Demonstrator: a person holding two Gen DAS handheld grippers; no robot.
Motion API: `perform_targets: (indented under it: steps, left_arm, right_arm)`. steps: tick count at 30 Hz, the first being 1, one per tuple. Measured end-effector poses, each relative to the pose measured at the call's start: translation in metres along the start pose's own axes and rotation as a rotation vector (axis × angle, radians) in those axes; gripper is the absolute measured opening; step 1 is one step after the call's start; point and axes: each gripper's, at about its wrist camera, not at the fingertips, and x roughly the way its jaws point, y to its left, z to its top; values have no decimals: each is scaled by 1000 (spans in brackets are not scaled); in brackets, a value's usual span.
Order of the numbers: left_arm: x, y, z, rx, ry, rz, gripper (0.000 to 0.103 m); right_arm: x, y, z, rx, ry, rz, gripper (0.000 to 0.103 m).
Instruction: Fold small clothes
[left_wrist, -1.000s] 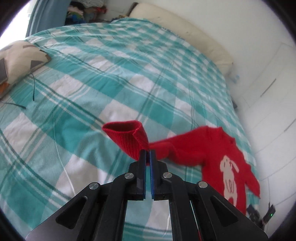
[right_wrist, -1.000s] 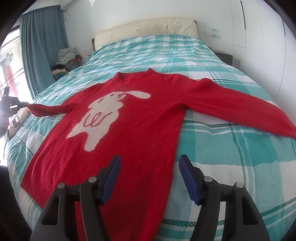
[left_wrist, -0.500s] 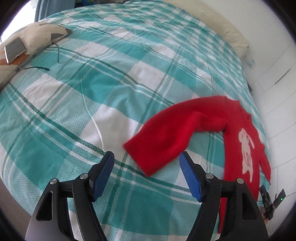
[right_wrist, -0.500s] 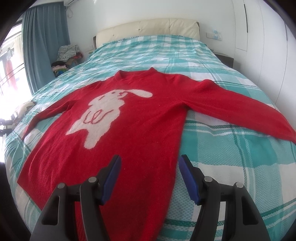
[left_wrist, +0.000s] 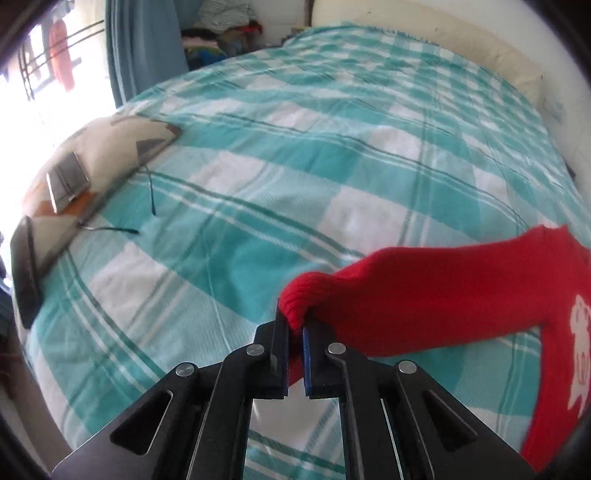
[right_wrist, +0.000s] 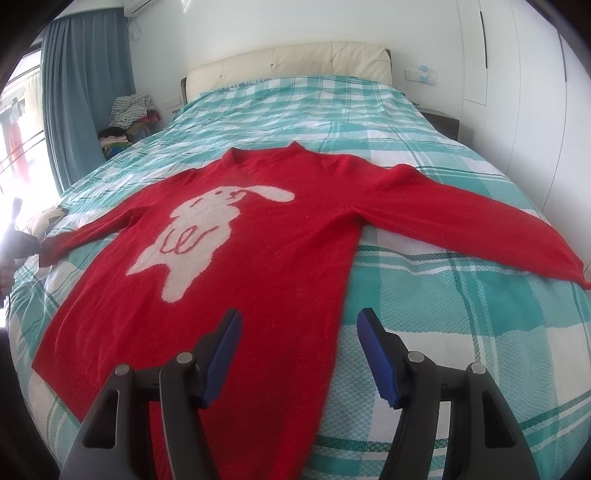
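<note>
Down comes the left hand-held gripper (left_wrist: 294, 334) again: half a second ago its jaws stood wide above the dropped cuff, and now they have just been closing and are clamped on that cuff (left_wrist: 295, 301), with red knit bunched between the blue pads. That sleeve, which lay slack and bent on the bed a moment back, now runs out straighter from the sweater toward the bed's left edge.

Over on the other side, nothing has changed. The right hand-held gripper (right_wrist: 297, 332) hovers with its jaws well apart and nothing between them, above the sweater's hem near the foot edge of the bed.

And there is the red sweater (right_wrist: 280, 236), spread flat and face up across the middle of the bed (right_wrist: 461, 317), white rabbit (right_wrist: 207, 229) showing on the chest, neckline pointing toward the cream headboard (right_wrist: 288, 61). Its right sleeve (right_wrist: 480, 221) stretches out flat toward the bed's right edge, the cuff lying close to that edge. Its left sleeve reaches the far left side, where the pinching gripper shows small in the right wrist view.

From the left wrist view, a patterned cushion (left_wrist: 110, 147) sits at the bed's left edge with a flat dark device (left_wrist: 66, 181) on it and a thin black cable (left_wrist: 151, 195) trailing onto the teal check cover. Blue curtains (right_wrist: 85, 92) hang by the window beyond.
</note>
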Motion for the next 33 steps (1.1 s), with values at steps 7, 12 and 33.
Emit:
perform_targets:
  steps: [7,12,33]
  left_arm:
    - [60,-3,7,31,86,121,3]
    - [76,-2,0,7,104,128,4]
    - [-40,-34,-31,13,-106,-25,87]
  right_arm:
    - [8,2,0,-14,22,7,64]
    - [10,-3,0,-5,30,3,64]
    - [-15,-32,11,76,-74,-99,82]
